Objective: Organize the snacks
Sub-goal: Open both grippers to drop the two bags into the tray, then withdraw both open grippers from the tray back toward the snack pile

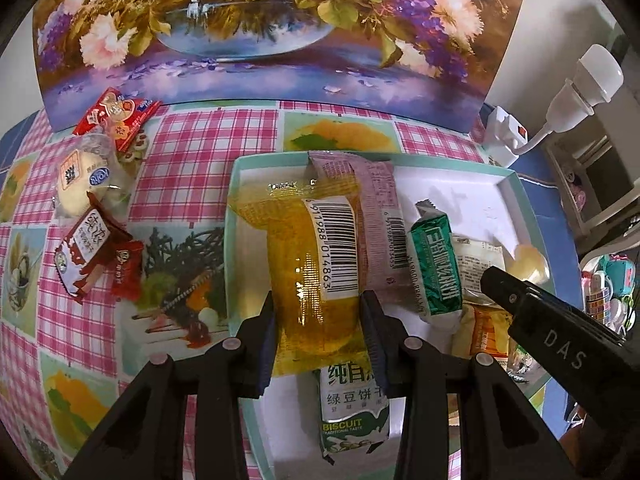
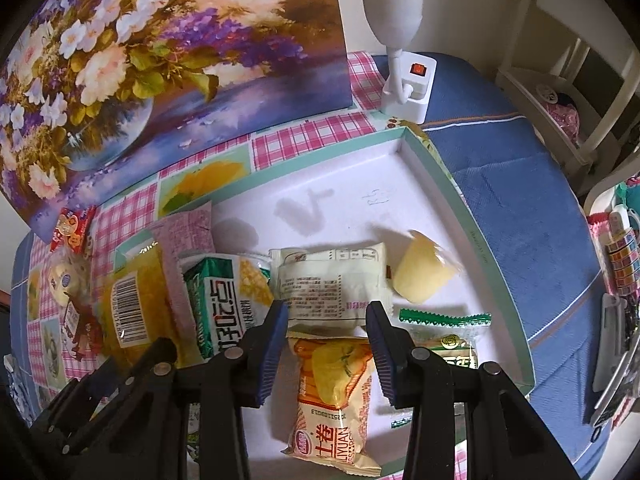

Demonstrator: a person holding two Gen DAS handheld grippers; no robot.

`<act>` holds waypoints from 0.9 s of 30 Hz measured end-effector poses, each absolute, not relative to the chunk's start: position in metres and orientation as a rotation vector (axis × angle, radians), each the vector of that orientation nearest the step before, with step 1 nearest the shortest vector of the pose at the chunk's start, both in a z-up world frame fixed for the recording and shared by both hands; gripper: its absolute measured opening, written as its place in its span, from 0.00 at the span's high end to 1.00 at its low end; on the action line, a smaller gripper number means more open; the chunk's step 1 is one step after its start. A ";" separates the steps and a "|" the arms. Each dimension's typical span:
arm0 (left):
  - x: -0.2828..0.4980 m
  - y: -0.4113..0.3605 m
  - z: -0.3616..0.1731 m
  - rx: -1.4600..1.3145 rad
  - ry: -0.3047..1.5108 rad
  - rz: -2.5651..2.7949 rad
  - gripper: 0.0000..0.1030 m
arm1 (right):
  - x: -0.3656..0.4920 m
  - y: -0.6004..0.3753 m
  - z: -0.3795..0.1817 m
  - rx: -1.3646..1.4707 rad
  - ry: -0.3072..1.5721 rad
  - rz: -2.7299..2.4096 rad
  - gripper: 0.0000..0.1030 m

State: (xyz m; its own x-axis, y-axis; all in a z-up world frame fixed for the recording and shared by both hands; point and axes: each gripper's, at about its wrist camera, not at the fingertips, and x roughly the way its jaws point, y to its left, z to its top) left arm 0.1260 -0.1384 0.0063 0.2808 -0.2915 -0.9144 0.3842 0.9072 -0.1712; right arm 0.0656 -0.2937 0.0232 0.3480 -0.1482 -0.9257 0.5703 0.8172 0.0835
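My left gripper (image 1: 318, 312) is shut on a yellow snack pack with a barcode (image 1: 316, 256) and holds it over the white tray with a teal rim (image 1: 236, 184). In the tray lie a pink pack (image 1: 376, 216), a green pack (image 1: 436, 268), a green-and-white biscuit pack (image 1: 352, 412) and others. My right gripper (image 2: 328, 320) is open and empty above an orange egg-roll pack (image 2: 336, 392) and a cream pack (image 2: 328, 280). A pale yellow cake (image 2: 424, 276) lies to the right in the tray (image 2: 492, 260). The yellow pack (image 2: 136, 304) also shows in the right wrist view.
Loose snacks lie on the checked tablecloth at left: a red pack (image 1: 116, 116), a round clear-wrapped cake (image 1: 84, 176), a dark red pack (image 1: 92, 248). A flower painting (image 1: 260, 32) stands behind. A white lamp and switch box (image 2: 408, 80) stand at the back right.
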 end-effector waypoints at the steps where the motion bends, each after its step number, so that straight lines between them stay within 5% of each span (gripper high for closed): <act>1: 0.126 -0.138 0.006 0.086 1.206 -0.453 0.59 | 0.066 -0.294 0.022 0.432 1.127 -0.486 0.57; 6: 0.129 -0.136 0.007 0.082 1.213 -0.448 0.58 | 0.067 -0.293 0.020 0.427 1.130 -0.483 0.57; 10: 0.130 -0.132 0.009 0.089 1.213 -0.439 0.40 | 0.067 -0.293 0.026 0.416 1.112 -0.483 0.57; 27: 0.141 -0.090 0.056 -0.017 1.098 -0.363 0.27 | 0.064 -0.287 0.062 0.392 1.020 -0.470 0.56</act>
State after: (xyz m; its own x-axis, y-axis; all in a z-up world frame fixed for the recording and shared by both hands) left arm 0.1409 -0.0896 0.0559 0.4023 -0.2961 -0.8663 0.2792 0.9409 -0.1919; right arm 0.0641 -0.2871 0.0618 0.4407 -0.1890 -0.8775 0.5441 0.8337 0.0937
